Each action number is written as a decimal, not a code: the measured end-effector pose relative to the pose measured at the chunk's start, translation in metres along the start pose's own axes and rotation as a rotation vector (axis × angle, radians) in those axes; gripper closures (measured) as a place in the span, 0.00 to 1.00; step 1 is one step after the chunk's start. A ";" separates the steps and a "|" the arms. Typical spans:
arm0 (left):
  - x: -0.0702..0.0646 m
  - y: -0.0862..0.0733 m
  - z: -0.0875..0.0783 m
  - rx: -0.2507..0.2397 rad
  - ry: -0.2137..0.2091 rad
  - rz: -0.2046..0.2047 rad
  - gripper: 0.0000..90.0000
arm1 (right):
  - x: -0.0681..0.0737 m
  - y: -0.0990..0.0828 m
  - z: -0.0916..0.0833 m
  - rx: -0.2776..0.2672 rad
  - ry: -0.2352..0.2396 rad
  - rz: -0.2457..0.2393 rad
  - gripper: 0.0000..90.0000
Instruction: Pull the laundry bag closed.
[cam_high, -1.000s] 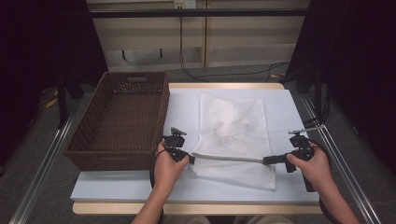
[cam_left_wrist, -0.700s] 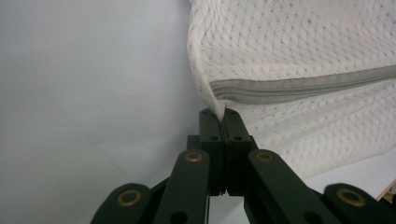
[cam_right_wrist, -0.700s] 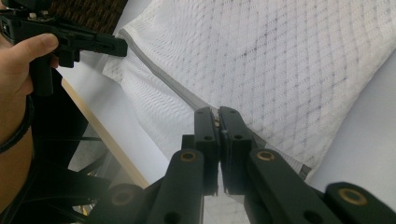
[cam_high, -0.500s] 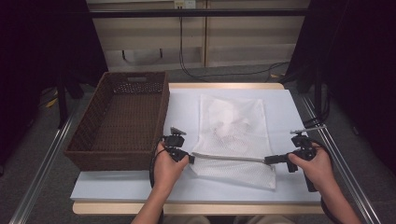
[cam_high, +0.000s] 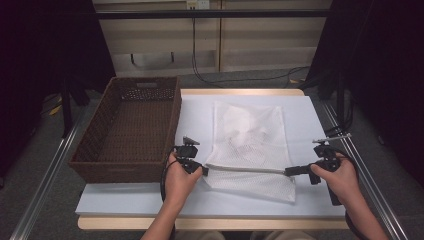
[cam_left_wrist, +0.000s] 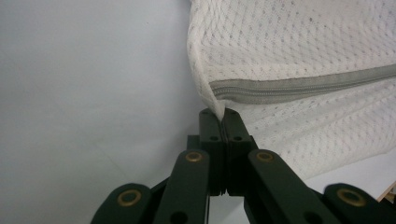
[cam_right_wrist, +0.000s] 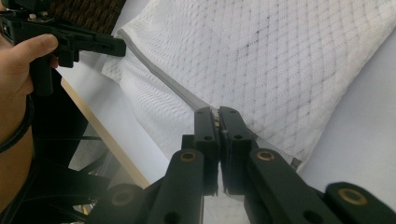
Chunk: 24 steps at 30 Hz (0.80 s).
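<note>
A white mesh bag (cam_high: 250, 145) lies on the worktop (cam_high: 310, 200), reaching from near the far edge to close to the near edge, just right of a wicker basket (cam_high: 127, 130) that overhangs the left edge. What is inside the bag is hard to make out: the high view shows only pale lumps through the mesh.

The left claw (cam_high: 204, 170) is clamped shut on the bag's left end, the right claw (cam_high: 287, 171) on its right end, and the grey zipper (cam_high: 245, 168) runs taut between them. In the high view both claws are small and dark, so the grip itself is unclear there.

The left gripper view gives it closely: the left claw (cam_left_wrist: 224, 116) pinches a fold of mesh at the bag (cam_left_wrist: 299, 56) corner, just below where the zipper (cam_left_wrist: 303, 86) begins. The right gripper view shows the right claw (cam_right_wrist: 218, 114) closed on the zipper (cam_right_wrist: 163, 79) line, with something small and pale between the tips that cannot be told. It also catches the left claw (cam_right_wrist: 119, 46) farther off, at the bag (cam_right_wrist: 261, 51) corner, and the worktop's near edge, with dark shapes below it blurred.
</note>
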<state>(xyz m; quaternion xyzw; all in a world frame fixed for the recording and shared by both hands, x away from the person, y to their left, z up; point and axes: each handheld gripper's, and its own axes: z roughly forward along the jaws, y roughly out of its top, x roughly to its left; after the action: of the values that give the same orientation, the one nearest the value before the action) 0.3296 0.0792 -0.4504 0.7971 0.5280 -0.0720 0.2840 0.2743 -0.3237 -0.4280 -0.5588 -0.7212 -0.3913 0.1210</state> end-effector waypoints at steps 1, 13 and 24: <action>0.000 0.000 0.000 -0.005 -0.005 -0.008 0.99 | 0.000 0.000 0.000 0.000 -0.001 0.000 0.97; 0.000 0.000 0.001 0.000 -0.002 -0.011 0.99 | -0.001 -0.001 -0.002 0.007 -0.006 0.001 0.97; 0.001 0.000 0.002 0.014 0.009 -0.004 0.99 | -0.005 -0.003 -0.005 0.020 -0.029 0.004 0.97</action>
<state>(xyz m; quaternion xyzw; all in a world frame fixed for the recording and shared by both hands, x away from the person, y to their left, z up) 0.3304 0.0790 -0.4528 0.7983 0.5305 -0.0731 0.2758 0.2723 -0.3306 -0.4287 -0.5645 -0.7257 -0.3756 0.1168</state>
